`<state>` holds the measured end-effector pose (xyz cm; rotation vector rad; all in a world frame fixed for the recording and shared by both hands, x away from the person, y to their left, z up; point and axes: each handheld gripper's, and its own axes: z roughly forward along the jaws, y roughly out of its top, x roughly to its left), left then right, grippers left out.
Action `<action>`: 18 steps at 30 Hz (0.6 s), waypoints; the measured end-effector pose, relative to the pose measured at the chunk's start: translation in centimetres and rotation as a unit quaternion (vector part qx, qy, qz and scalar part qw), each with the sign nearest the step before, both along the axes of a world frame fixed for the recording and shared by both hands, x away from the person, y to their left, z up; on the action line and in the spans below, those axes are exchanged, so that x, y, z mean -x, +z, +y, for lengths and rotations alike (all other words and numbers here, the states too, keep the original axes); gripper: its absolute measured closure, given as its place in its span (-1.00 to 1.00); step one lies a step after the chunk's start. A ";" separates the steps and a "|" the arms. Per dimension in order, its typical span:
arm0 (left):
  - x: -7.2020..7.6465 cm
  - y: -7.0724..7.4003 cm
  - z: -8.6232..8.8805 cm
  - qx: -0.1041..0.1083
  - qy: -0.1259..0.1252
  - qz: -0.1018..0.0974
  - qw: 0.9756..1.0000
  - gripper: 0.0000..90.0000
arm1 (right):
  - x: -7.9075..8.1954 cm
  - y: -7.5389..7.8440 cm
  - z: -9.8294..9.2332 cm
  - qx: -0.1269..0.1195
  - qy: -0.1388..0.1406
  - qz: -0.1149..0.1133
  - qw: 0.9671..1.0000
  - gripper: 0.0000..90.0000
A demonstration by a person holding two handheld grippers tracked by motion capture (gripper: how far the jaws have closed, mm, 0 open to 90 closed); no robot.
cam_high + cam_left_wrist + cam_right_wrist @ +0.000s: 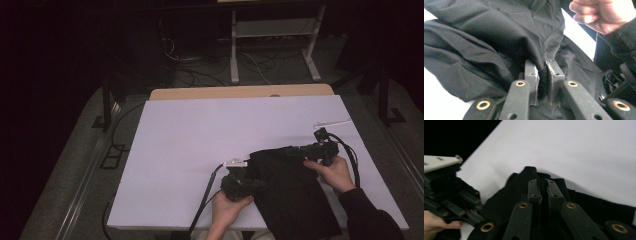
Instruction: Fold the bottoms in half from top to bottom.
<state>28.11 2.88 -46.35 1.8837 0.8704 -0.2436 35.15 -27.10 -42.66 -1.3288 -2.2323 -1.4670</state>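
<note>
Black cloth on the white desk is pinched by closed left fingers and right fingers; tension should be kept even while lifted.

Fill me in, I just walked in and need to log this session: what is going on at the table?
A person is working a black garment on a white table with a hand-held gripper in each hand. The left hand-held gripper is clamped on a fold of the cloth at its left edge. The right hand-held gripper is shut on the fabric at the far edge. The garment lies bunched at the near right side of the table.
</note>
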 end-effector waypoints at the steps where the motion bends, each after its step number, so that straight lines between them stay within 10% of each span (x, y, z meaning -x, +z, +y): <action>1: 0.1 0.1 0.0 0.001 0.001 -0.003 1.000 0.76 | 0.2 0.0 0.0 -0.006 0.000 0.002 1.000 0.84; 10: 0.3 0.8 0.3 -0.018 0.031 -0.033 0.999 0.20 | 1.8 0.6 -0.3 -0.020 0.014 0.010 1.000 0.84; 18: -0.2 1.1 0.7 0.003 0.028 -0.020 0.999 -0.02 | 3.3 1.5 -0.9 -0.018 0.010 0.004 1.000 0.84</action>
